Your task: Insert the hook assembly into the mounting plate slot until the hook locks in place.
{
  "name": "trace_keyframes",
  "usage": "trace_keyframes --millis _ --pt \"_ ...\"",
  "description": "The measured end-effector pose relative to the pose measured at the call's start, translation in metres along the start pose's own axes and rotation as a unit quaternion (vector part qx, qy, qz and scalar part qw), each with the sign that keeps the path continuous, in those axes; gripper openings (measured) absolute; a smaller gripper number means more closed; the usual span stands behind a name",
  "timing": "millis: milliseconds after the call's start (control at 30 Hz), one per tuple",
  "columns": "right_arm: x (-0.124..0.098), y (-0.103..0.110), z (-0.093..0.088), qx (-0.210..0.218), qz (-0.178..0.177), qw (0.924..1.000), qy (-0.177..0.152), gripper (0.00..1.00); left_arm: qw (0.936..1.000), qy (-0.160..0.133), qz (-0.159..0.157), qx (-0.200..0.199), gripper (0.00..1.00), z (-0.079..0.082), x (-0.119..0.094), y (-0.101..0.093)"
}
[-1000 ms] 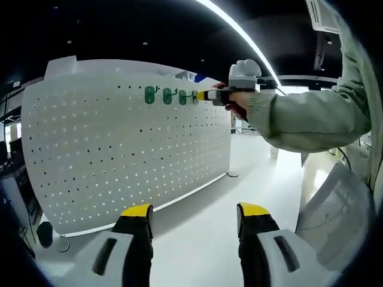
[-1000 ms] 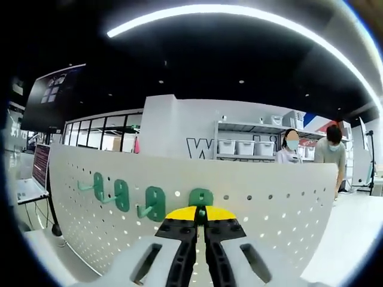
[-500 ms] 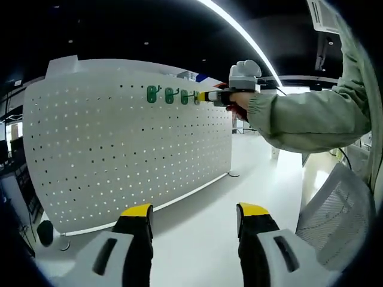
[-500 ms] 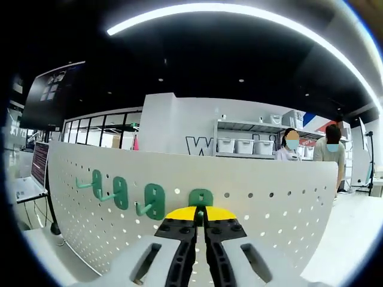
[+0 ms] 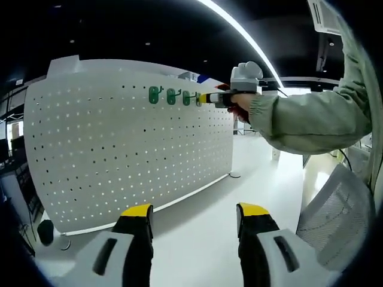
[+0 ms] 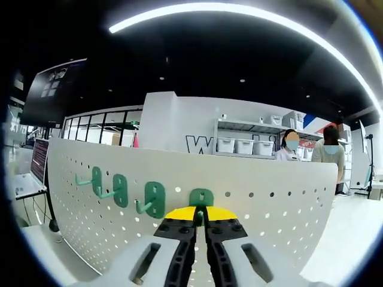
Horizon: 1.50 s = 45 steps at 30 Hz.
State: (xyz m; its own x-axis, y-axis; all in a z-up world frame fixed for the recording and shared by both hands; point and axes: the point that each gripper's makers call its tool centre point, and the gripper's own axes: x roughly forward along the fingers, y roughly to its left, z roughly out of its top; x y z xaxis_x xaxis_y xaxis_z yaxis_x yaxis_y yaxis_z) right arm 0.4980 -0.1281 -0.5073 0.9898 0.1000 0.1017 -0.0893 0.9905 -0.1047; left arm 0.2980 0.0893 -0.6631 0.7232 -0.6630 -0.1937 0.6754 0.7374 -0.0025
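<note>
A white pegboard [image 5: 119, 149] stands upright, its top row holding three green hooks [image 5: 171, 96]. In the right gripper view a fourth green hook [image 6: 201, 197] sits against the pegboard [image 6: 269, 209] and my right gripper [image 6: 200, 216] is shut on it, yellow tips together. Three more green hooks [image 6: 154, 199] hang to its left. The right gripper [image 5: 206, 97] appears in the left gripper view at the end of the hook row, held by a hand in a green sleeve. My left gripper [image 5: 194, 218] is open, low and well back from the board, with nothing between its jaws.
The pegboard rests on the pale floor [image 5: 203, 221]. A shelf with white bins [image 6: 245, 144] and two people [image 6: 290, 146] stand behind the board. A perforated white panel [image 5: 335, 209] is at the right, and dark equipment [image 5: 18, 179] at the left.
The left gripper view has shifted slightly, so the hook row sits a little further right. The right gripper stays shut on the hook at the board.
</note>
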Motion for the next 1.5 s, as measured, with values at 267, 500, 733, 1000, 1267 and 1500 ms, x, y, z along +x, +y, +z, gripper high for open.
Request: trace_keyframes --millis 267,500,733,1000,1267,1500 --pt "-0.001 0.001 -0.004 0.004 0.000 1.0000 0.004 0.05 1.0000 -0.002 0.003 0.000 0.58 0.001 -0.002 0.002" --pt "-0.004 -0.001 -0.005 0.002 -0.004 1.0000 0.007 0.09 1.0000 -0.003 0.004 0.001 0.58 0.002 -0.003 0.001" --pt "-0.009 -0.001 -0.012 0.003 -0.004 0.9998 0.017 0.12 1.0000 -0.004 0.006 0.001 0.58 0.002 -0.005 0.001" --pt "-0.023 0.008 -0.019 -0.006 0.003 0.9994 0.033 0.14 0.9999 -0.007 0.007 0.002 0.58 0.004 -0.009 0.000" --pt "-0.046 0.013 -0.028 0.002 0.012 0.9985 0.053 0.17 0.9999 -0.008 0.007 -0.001 0.58 0.005 -0.013 -0.004" --pt "-0.071 0.019 -0.033 0.001 0.021 0.9973 0.070 0.18 0.9999 -0.015 0.004 0.003 0.57 0.012 -0.017 -0.011"
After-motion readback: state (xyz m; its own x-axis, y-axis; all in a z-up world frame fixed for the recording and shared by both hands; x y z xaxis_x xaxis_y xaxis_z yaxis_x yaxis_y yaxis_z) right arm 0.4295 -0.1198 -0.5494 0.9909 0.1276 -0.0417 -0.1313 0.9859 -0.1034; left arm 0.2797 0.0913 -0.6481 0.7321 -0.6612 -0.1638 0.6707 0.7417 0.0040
